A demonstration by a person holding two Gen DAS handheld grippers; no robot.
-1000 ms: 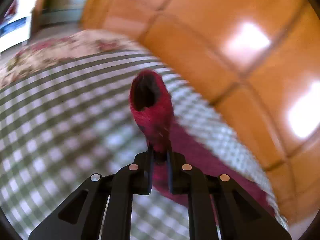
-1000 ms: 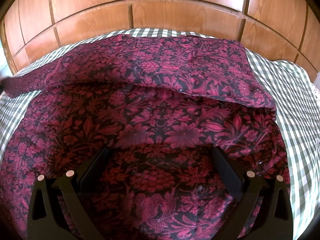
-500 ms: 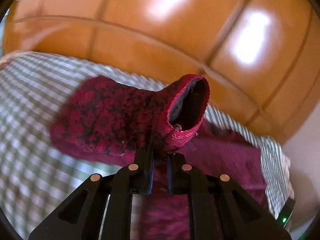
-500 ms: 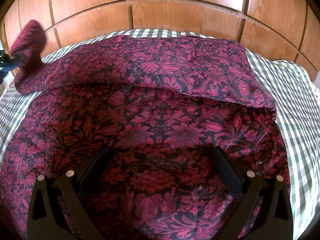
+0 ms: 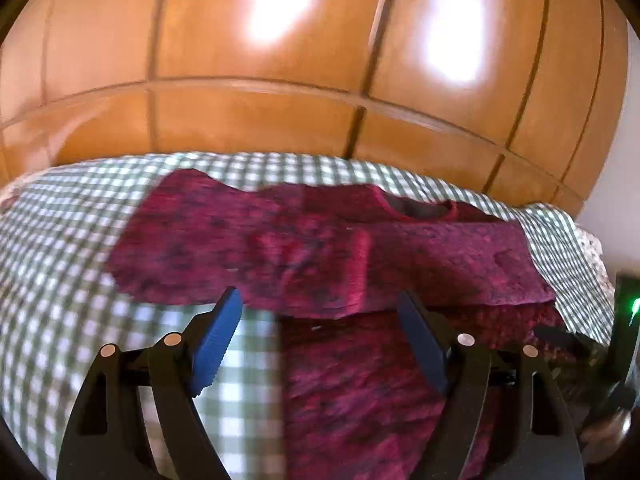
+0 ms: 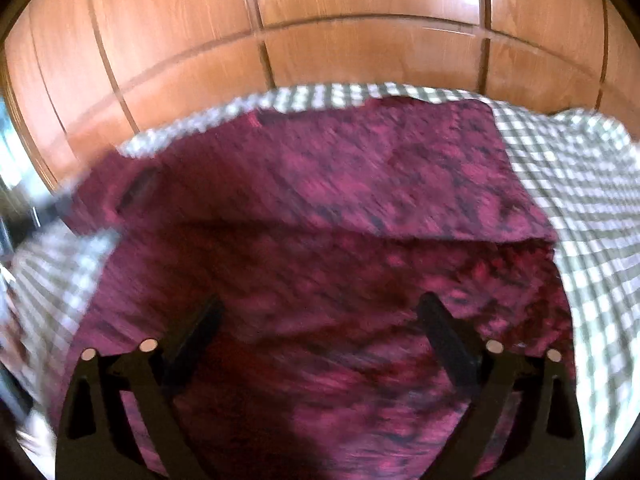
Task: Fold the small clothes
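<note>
Sleeve [image 5: 248,248]: laid across the garment [image 5: 448,264] on the check cloth [image 5: 60,280].
Left gripper [image 5: 320,320]: jaws just opened, wide, empty; flatten that fold next.
Right gripper [image 6: 320,324]: wide, empty, over the garment [image 6: 320,208]; blurred.

Left wrist view looks down along its fingers, low over the checked bed's [image 5: 72,248] left edge. Right wrist view sits closer; both face the wooden headboard [image 6: 360,20], sharing the red garment [image 5: 312,248].
</note>
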